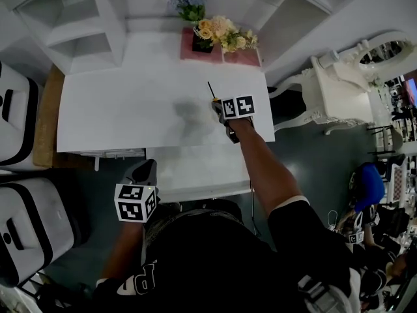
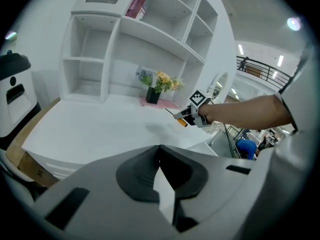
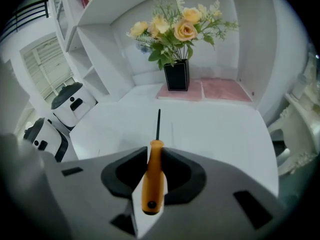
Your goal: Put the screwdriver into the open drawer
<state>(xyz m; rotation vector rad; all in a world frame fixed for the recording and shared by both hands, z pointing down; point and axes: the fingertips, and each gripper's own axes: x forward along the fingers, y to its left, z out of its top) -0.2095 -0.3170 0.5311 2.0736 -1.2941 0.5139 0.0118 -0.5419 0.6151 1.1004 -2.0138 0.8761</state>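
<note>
An orange-handled screwdriver (image 3: 153,181) with a thin dark shaft is clamped by its handle between the pads of my right gripper (image 3: 154,151), shaft pointing away over the white desk (image 3: 210,129). In the head view the right gripper (image 1: 218,106) hangs above the desk's right part, the screwdriver (image 1: 210,89) sticking out toward the back. The open white drawer (image 1: 195,168) juts out below the desk's front edge. My left gripper (image 1: 144,171) hovers at the drawer's left corner; its jaws meet at the tips with nothing between them. The left gripper view shows the screwdriver (image 2: 181,120) in the far gripper.
A black vase of flowers (image 1: 203,41) stands on pink mats (image 1: 241,57) at the desk's back. White shelves (image 1: 71,25) rise at the back left. White-and-black units (image 1: 19,116) stand left of the desk, an ornate white chair (image 1: 332,90) to the right.
</note>
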